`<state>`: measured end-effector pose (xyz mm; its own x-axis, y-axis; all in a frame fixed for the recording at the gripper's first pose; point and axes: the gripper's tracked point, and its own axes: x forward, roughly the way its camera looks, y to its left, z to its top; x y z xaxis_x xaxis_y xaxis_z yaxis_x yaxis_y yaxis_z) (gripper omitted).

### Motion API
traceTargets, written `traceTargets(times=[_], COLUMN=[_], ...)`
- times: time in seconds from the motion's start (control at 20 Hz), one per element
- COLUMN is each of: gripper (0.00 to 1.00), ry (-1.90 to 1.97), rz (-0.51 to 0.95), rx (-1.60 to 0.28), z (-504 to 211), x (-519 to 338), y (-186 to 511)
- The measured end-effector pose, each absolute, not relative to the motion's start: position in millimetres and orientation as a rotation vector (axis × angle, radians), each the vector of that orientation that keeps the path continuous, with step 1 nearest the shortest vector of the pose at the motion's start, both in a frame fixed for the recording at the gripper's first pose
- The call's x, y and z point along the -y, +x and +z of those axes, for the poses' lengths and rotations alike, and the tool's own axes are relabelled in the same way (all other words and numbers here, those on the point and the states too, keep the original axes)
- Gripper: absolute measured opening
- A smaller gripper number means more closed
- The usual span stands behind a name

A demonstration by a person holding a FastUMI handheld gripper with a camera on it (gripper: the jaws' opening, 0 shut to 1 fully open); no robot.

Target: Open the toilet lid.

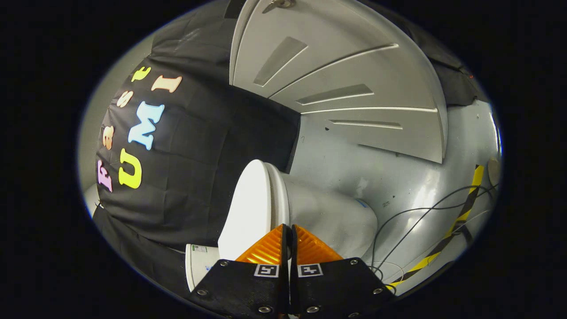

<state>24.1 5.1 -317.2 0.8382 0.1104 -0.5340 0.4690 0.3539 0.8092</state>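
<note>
Just ahead of the closed jaws, the toilet lid is showing plain white; beyond, the floor is looking grey, crossed by yellow-and-black striped tape.

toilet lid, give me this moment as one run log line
gripper: shut, fingertips at lid's front edge | toilet lid: down on the bowl, not yet raised | floor: cables beside bowl
</note>
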Motion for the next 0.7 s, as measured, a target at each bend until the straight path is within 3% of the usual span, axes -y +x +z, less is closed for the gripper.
traceTargets(times=[0.7], gripper=[0.00], ry=[1.122], rz=[-0.270], rx=[-0.597], z=[-265.4], x=[-4.6], y=[32.3])
